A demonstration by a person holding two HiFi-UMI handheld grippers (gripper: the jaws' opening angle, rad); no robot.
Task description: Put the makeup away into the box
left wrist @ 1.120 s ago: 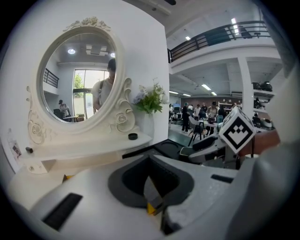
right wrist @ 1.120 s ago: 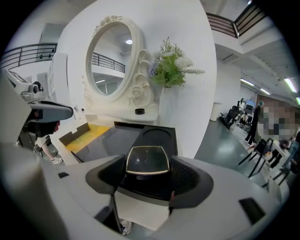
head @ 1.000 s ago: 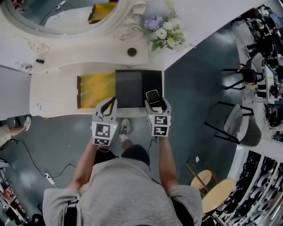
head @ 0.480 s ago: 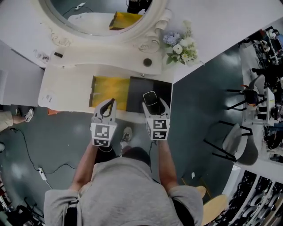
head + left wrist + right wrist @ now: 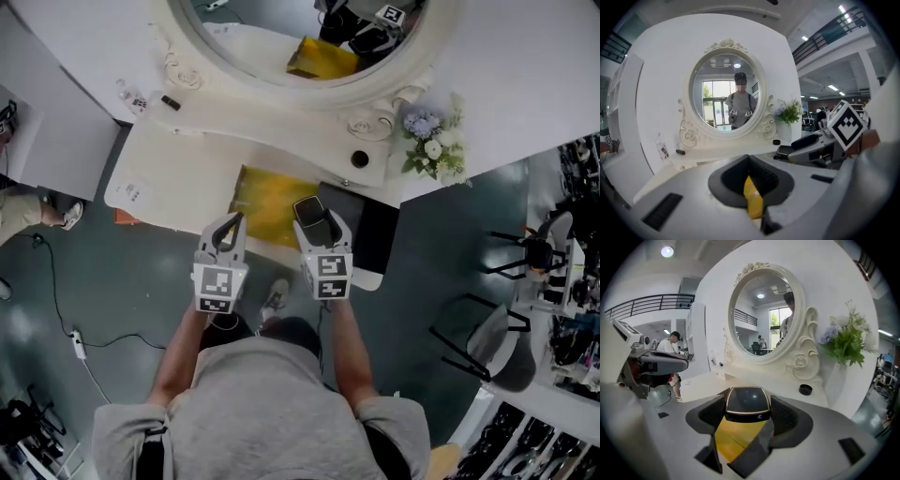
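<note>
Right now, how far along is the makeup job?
Done: black compact picked up, clamped in the right gripper. In hand: it hangs above the open yellow box. Remaining: lower it and release it inside. The left gripper is shut, empty.

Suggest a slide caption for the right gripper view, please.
Right gripper clamps a black, gold-trimmed makeup compact before an ornate oval mirror and flowers.

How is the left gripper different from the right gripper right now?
The right gripper is clamped on a black compact with a gold rim; the left gripper holds nothing. The right gripper's jaws are held apart by the compact, while the left gripper's jaws are closed together. Both grippers are side by side at the near edge of the yellow box, pointing toward the mirror.
</note>
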